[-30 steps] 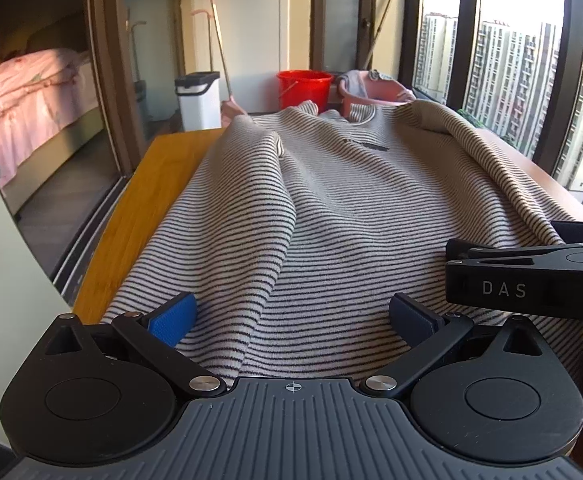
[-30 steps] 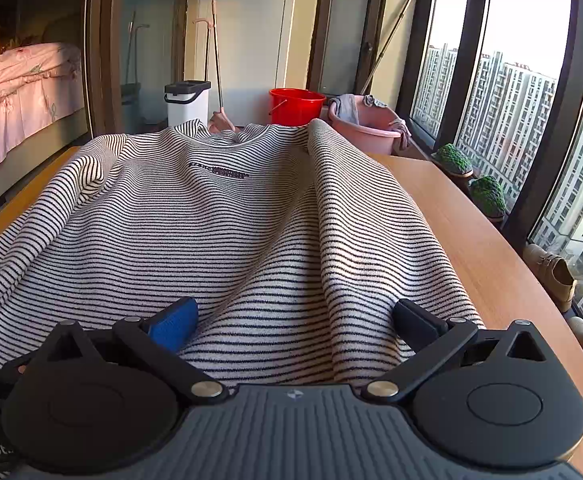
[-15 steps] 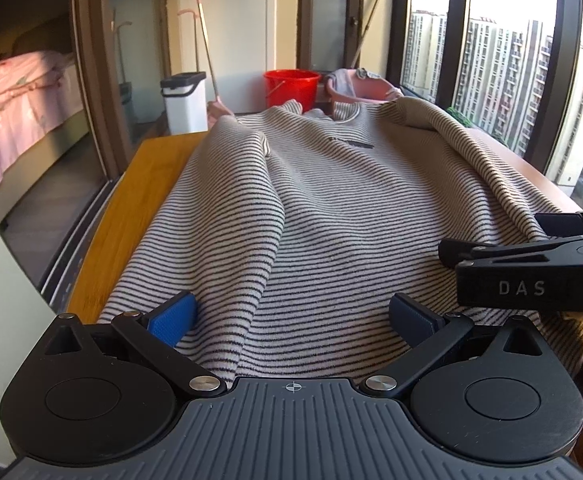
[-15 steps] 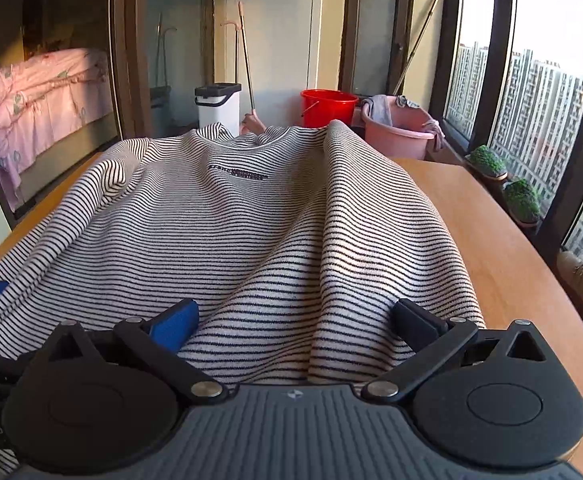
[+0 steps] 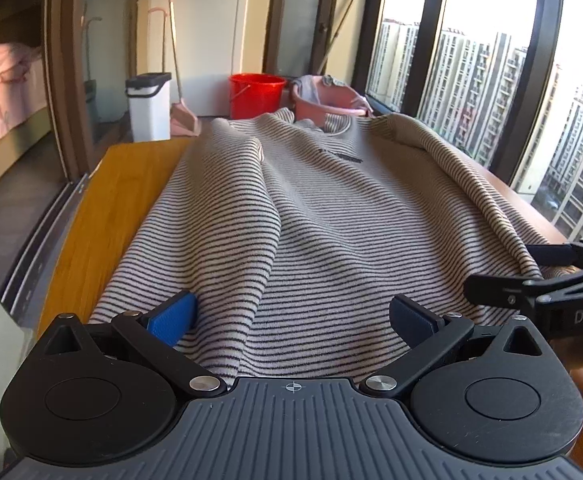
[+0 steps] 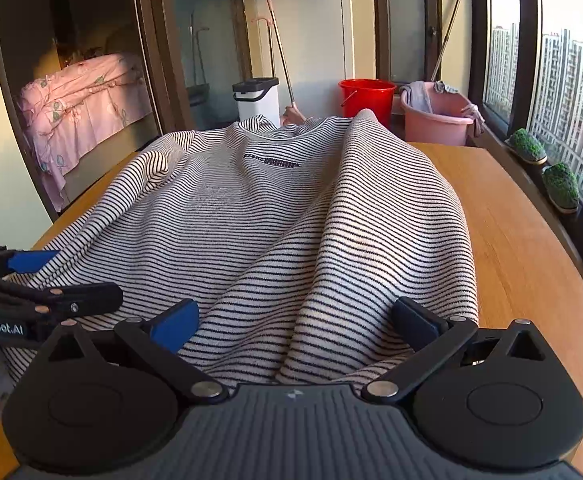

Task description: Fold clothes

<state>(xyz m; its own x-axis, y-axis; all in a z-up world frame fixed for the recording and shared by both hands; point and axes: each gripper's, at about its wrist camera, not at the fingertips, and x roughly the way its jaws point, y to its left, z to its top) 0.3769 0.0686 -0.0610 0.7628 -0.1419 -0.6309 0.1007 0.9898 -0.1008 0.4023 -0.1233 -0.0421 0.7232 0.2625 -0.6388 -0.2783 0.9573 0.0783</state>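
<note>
Sunlit room with tall windows [image 5: 487, 92] showing high-rise blocks, seen from two cameras low over a wooden bench [image 6: 523, 248]. Ahead of both grippers a striped sweater [image 5: 331, 216] lies spread along the bench, collar at the far end, its near hem bunched up between the fingers of each gripper. The left gripper [image 5: 291, 316] has its blue-padded fingers [image 5: 173, 316] spread wide apart, with the hem lying loose between them, rising in a ridge toward the far left shoulder. The right gripper [image 6: 295, 316] is likewise spread wide, a tall fold of cloth running away from it toward the collar. Each gripper shows at the edge of the other's view, just beside it over the same hem. Beyond the far end of the bench stand a red bucket [image 6: 366, 94], a pink basin [image 6: 437, 120] and a white bin [image 5: 148, 106]. Off to the far left, a bed with pink covers [image 6: 79, 100] shows through a doorway.
</note>
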